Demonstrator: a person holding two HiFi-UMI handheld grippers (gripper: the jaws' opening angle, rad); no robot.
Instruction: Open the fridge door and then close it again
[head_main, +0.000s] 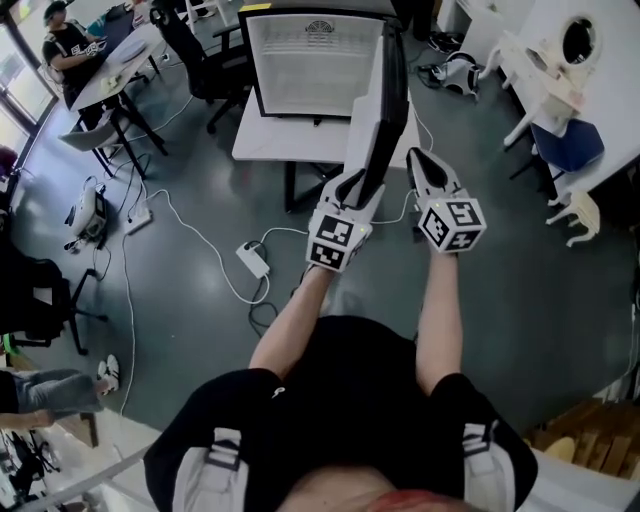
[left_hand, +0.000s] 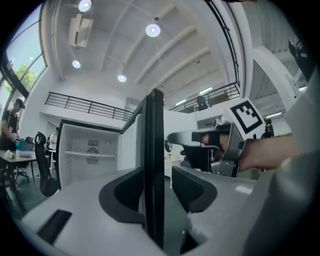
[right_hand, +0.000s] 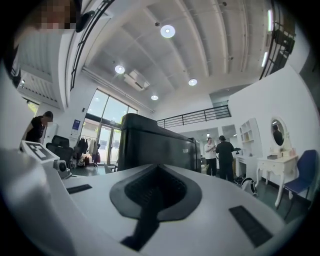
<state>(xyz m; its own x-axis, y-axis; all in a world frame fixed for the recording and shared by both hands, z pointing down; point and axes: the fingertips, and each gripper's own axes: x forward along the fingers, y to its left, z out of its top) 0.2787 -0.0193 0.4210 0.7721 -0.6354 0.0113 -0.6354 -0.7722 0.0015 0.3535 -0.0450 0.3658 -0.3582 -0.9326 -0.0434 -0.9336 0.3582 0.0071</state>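
The small fridge (head_main: 315, 65) stands on a white table with its white inside (left_hand: 90, 155) showing. Its dark door (head_main: 385, 100) is swung wide, the free edge turned toward me. My left gripper (head_main: 365, 185) is at that edge. In the left gripper view the door edge (left_hand: 154, 150) stands between the jaws of the left gripper (left_hand: 157, 187); the left pad lies close against it, the right pad stands off with a gap, so this gripper is open. My right gripper (head_main: 425, 165) hovers just right of the door, shut and empty. In the right gripper view the right gripper (right_hand: 157, 192) faces the door's outer face (right_hand: 155, 142).
The table (head_main: 270, 140) carries the fridge. A power strip (head_main: 252, 258) and cables lie on the grey floor to the left. Desks, chairs and a seated person (head_main: 65, 45) are at upper left. White furniture and a blue chair (head_main: 570, 145) stand at right; two people (right_hand: 220, 155) stand beyond.
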